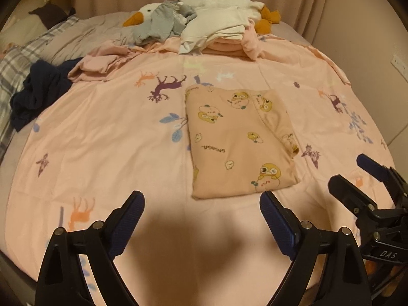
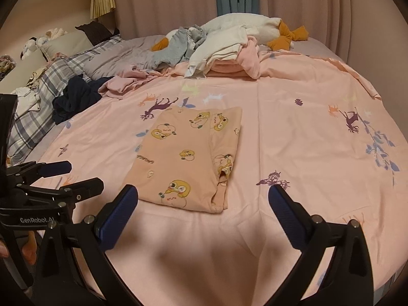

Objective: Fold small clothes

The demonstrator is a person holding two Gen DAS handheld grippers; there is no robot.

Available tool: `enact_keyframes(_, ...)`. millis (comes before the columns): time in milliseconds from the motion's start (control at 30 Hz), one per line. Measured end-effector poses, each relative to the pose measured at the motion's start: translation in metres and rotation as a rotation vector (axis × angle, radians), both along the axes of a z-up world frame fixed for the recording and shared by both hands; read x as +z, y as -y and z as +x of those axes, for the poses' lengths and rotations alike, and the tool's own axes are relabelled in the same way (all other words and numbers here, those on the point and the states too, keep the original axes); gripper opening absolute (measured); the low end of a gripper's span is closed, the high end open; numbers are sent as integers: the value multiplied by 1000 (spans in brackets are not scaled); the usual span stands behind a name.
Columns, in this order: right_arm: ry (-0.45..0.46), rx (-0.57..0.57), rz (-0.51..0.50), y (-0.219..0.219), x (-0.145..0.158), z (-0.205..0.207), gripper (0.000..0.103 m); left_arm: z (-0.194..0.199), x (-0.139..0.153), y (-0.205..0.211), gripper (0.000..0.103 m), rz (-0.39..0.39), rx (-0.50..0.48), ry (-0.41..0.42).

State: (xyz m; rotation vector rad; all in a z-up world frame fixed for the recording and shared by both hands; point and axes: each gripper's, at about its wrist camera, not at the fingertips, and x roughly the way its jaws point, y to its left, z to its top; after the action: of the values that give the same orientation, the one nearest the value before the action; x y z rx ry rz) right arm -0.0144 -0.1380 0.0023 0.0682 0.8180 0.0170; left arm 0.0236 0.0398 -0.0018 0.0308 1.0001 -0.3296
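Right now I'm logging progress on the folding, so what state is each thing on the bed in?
Peach printed garment: folded flat into a rectangle, lying free on the sheet.
Dark navy garment: crumpled, unfolded.
Pink garment: rumpled, unfolded.
Grey garment: heaped on the goose plush.
Left gripper: open, empty.
Right gripper: open, empty.

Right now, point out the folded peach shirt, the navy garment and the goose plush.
Folded peach shirt (image 1: pixel 237 142): left wrist view, centre panel.
Navy garment (image 1: pixel 38 91): left wrist view, crumpled middle.
Goose plush (image 2: pixel 287 34): right wrist view, orange foot.
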Motion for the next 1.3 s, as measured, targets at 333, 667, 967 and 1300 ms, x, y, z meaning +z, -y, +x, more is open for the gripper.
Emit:
enact_keyframes(333, 7, -31, -9, -6, 6, -10, 103, -11, 4, -5, 91, 47, 45, 17)
enact_keyframes(667, 4, -41, -24, -5, 8, -14, 103, -15, 5, -4, 91, 76, 54, 20)
enact_keyframes(967, 16, -35, -29, -8, 13, -17, 103, -18, 10, -3, 91, 83, 43, 41)
enact_keyframes(1300, 24, -35, -29, -10, 15, -18, 103, -20, 14, -1, 91, 89, 37, 59)
